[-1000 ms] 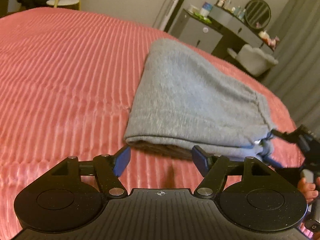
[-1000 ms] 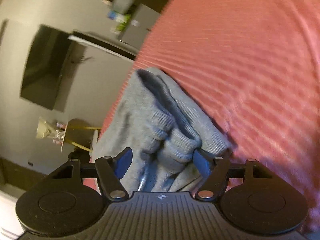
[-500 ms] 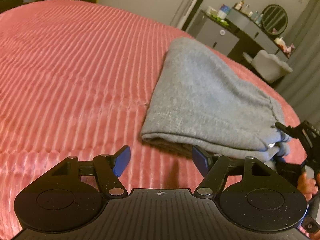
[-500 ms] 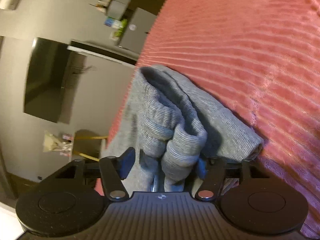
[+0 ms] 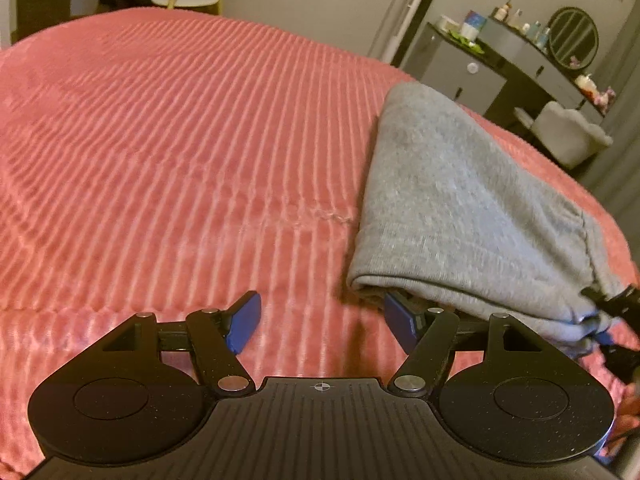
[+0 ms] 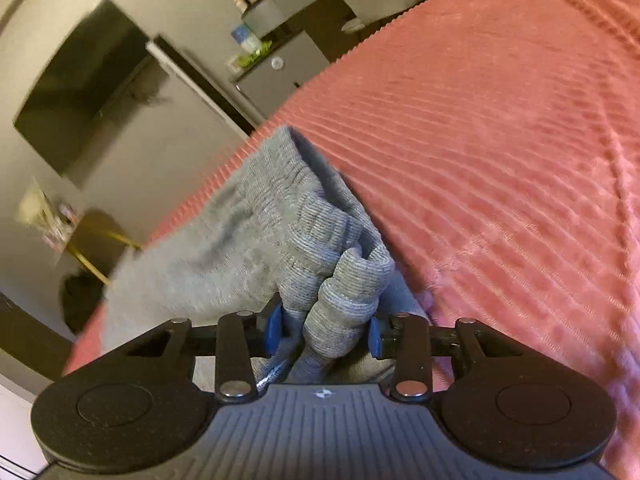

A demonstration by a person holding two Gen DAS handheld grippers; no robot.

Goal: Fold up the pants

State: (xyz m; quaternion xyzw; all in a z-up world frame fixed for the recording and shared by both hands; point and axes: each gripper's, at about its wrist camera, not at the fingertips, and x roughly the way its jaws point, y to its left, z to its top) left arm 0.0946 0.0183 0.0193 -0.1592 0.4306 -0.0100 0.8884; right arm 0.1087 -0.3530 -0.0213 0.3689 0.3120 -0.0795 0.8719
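Observation:
The grey pants (image 5: 452, 200) lie folded in a bundle on the pink ribbed bedspread (image 5: 180, 152), at the right of the left wrist view. My left gripper (image 5: 324, 320) is open and empty, low over the bed just left of the bundle's near corner, its right fingertip (image 5: 400, 320) under the folded edge. My right gripper (image 6: 322, 330) is shut on the bunched ribbed waistband of the pants (image 6: 340, 296). It also shows at the right edge of the left wrist view (image 5: 616, 304), at the bundle's near right corner.
A grey dresser with bottles and a round mirror (image 5: 516, 56) and a pale chair (image 5: 568, 136) stand beyond the bed's far right. A small round side table (image 5: 188, 0) stands at the back left. A dark wall screen (image 6: 84, 80) shows in the right wrist view.
My right gripper has closed on the bunched waistband. My left gripper has shifted left, so the bundle sits farther right in its view.

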